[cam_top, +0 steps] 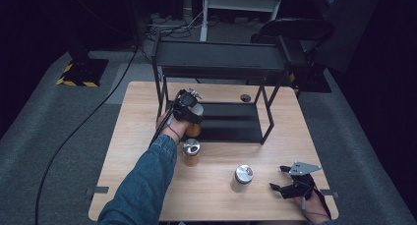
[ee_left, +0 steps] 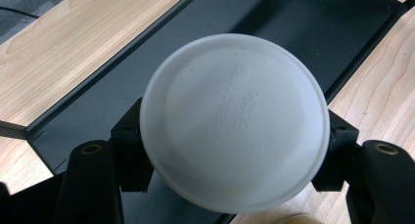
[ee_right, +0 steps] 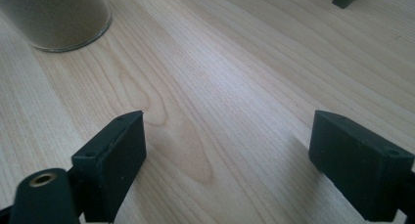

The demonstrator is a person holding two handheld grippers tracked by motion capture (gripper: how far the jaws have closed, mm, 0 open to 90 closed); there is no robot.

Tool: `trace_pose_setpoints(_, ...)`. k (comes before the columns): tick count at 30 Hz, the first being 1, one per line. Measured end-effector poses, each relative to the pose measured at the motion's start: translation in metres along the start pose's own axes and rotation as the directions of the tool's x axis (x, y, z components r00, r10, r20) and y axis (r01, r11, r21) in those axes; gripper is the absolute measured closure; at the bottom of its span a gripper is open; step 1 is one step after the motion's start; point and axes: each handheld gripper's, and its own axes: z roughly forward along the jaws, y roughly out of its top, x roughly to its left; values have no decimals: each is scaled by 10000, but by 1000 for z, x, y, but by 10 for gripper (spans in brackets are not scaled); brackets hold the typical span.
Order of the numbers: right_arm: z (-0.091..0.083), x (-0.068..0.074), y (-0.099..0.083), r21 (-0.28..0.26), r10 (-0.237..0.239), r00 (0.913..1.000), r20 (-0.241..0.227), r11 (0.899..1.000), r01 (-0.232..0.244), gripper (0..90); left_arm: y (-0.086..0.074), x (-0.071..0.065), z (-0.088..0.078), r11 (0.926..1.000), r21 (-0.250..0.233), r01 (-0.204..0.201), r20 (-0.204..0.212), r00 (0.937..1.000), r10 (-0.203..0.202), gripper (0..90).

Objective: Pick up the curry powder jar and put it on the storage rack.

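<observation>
Left gripper (ee_left: 235, 150): jaws clamped on the white-lidded seasoning bottle (ee_left: 234, 121), at the black rack (cam_top: 231, 122)'s lower shelf, left front corner.
Right gripper (ee_right: 227, 155): jaws apart, holding nothing, well right of the rack, over the table (ee_right: 235, 77).

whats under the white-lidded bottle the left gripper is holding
Under the white lid, held in the left gripper, lies the black bottom shelf of the rack, near its front edge by the wooden table. The lid covers whether the bottle touches the shelf.

The seasoning bottle (ee_left: 234, 121), white-lidded with amber contents, stands upright between two black pads, at the front edge of the black rack's lower shelf (ee_left: 147, 87).
</observation>
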Motion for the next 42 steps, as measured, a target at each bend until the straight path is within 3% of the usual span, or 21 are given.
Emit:
trace_pose_setpoints(18,0,0,0,-3,-5,10000,5,10000,5,137,-2,12,0,9995,255,206,319,9993,-214,331)
trace_pose_setpoints(29,0,0,0,0,5,10000,5,10000,-5,134,-11,15,-11,9993,-311,208,409,9990,-195,164)
trace_pose_setpoints(42,1,0,1,6,38,10000,21,10000,-38,133,-23,8,-37,9965,-825,-144,501,9986,186,143)
